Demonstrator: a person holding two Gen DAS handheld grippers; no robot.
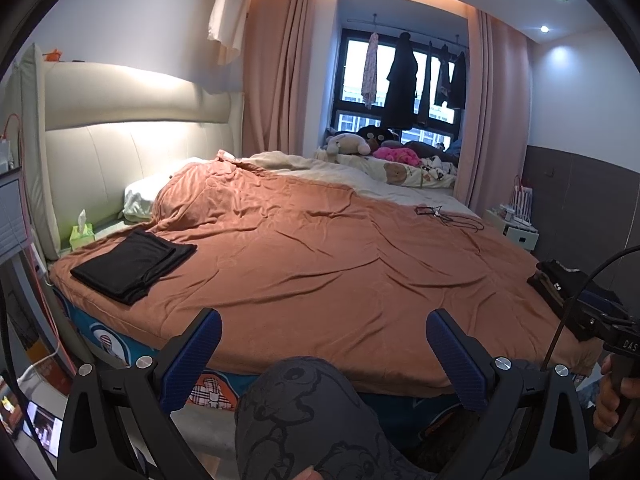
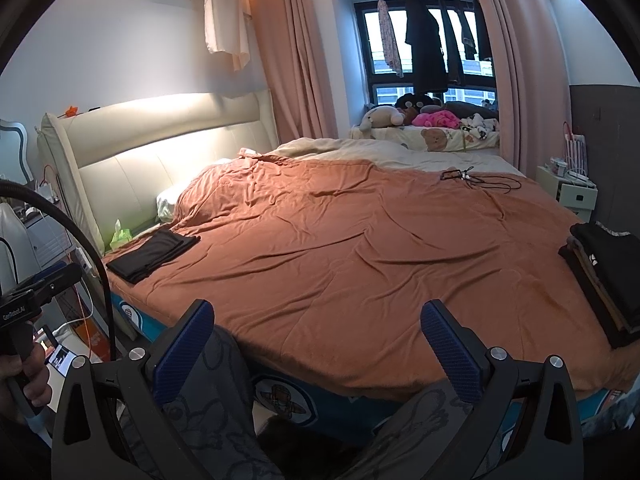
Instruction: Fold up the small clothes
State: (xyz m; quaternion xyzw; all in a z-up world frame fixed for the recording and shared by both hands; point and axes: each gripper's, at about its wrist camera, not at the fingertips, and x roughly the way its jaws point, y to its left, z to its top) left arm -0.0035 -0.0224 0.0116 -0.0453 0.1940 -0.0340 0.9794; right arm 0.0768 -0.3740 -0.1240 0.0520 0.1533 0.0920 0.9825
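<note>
A folded black garment (image 1: 134, 265) lies flat on the orange bedspread (image 1: 320, 264) near the bed's left front corner; it also shows in the right wrist view (image 2: 154, 254). A stack of dark folded clothes (image 2: 604, 280) sits at the bed's right edge, seen too in the left wrist view (image 1: 560, 284). My left gripper (image 1: 323, 354) is open and empty, held off the bed's front edge above the person's knee. My right gripper (image 2: 318, 346) is open and empty, also in front of the bed edge.
A green tissue box (image 1: 82, 236) sits by the cream headboard (image 1: 132, 152). A black cable with glasses (image 1: 444, 216) lies far right on the bed. Plush toys (image 2: 420, 118) crowd the window sill. A white nightstand (image 2: 568, 188) stands right. A phone (image 1: 42, 428) lies on the floor left.
</note>
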